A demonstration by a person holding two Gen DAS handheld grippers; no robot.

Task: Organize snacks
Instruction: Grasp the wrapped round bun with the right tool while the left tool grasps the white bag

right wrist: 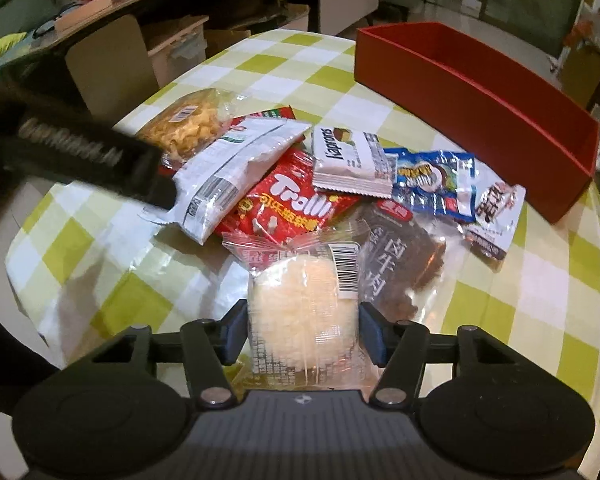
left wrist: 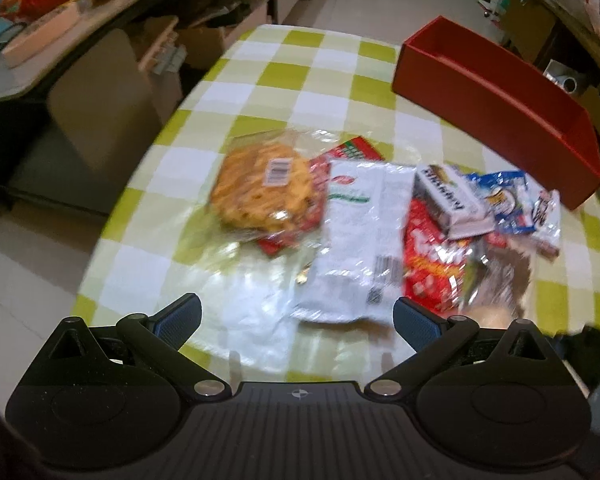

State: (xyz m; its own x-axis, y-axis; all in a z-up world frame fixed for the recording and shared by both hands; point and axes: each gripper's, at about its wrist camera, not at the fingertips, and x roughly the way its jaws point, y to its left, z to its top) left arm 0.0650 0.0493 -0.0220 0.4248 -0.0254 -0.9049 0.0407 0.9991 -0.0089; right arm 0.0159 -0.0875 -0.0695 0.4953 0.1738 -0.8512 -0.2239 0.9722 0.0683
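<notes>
A pile of snack packets lies on the checkered table. My left gripper is open and empty, just short of a white packet. A yellow cracker bag lies left of it, a red Trolli bag right of it. My right gripper is shut on a clear bag of pale puffed snack. Beyond it lie the Trolli bag, a Naprons packet, a blue packet and a dark beef packet. The empty red box stands at the far right.
The left gripper's body crosses the right wrist view at the left. The red box also shows at the far right of the left wrist view. A chair and a cluttered shelf stand beyond the table's left edge.
</notes>
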